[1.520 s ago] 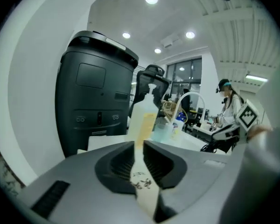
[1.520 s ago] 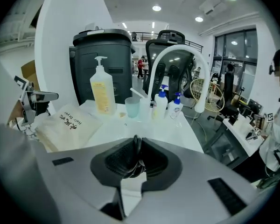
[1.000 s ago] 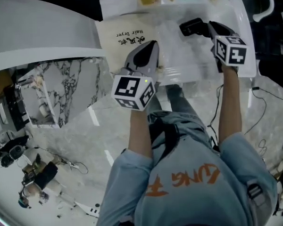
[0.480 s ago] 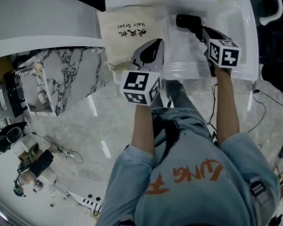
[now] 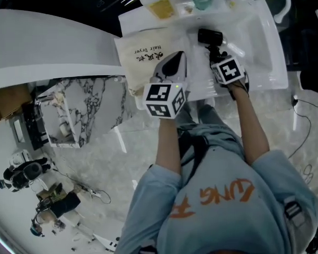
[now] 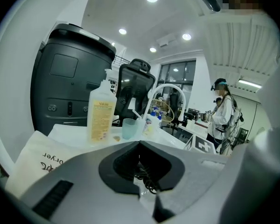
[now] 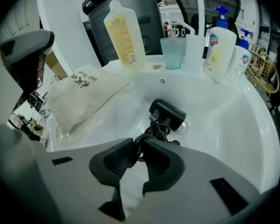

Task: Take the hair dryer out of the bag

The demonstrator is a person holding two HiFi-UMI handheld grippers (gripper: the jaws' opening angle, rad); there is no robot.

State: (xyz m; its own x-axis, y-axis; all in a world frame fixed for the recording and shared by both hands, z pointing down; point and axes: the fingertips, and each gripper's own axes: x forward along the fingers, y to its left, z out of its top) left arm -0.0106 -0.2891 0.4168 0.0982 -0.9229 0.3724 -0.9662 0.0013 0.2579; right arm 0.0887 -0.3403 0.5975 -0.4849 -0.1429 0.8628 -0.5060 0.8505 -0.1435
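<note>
The black hair dryer (image 5: pixel 209 36) lies in the white sink, seen close up in the right gripper view (image 7: pixel 168 113). Its coiled cord runs back between the tips of my right gripper (image 5: pixel 217 54) (image 7: pixel 141 141). The jaws are opening, but the tips still pinch the cord. The cream bag (image 5: pixel 143 52) (image 7: pixel 79 94) printed "Hair Dryer" lies flat on the sink's left rim. My left gripper (image 5: pixel 174 54) (image 6: pixel 140 143) hovers shut over the bag's right edge, with nothing clearly in it.
On the rim behind the sink (image 5: pixel 265 52) stand a yellow bottle (image 7: pixel 123 31), a green cup (image 7: pixel 172 52) and white pump bottles (image 7: pixel 219 45), beside a faucet (image 5: pixel 283 4). A marble counter (image 5: pixel 85 105) lies to the left. A person (image 6: pixel 222 113) stands in the background.
My right gripper has come down into the basin and nearer the left gripper, with the dryer just ahead of it. The left gripper has shifted only a little.
</note>
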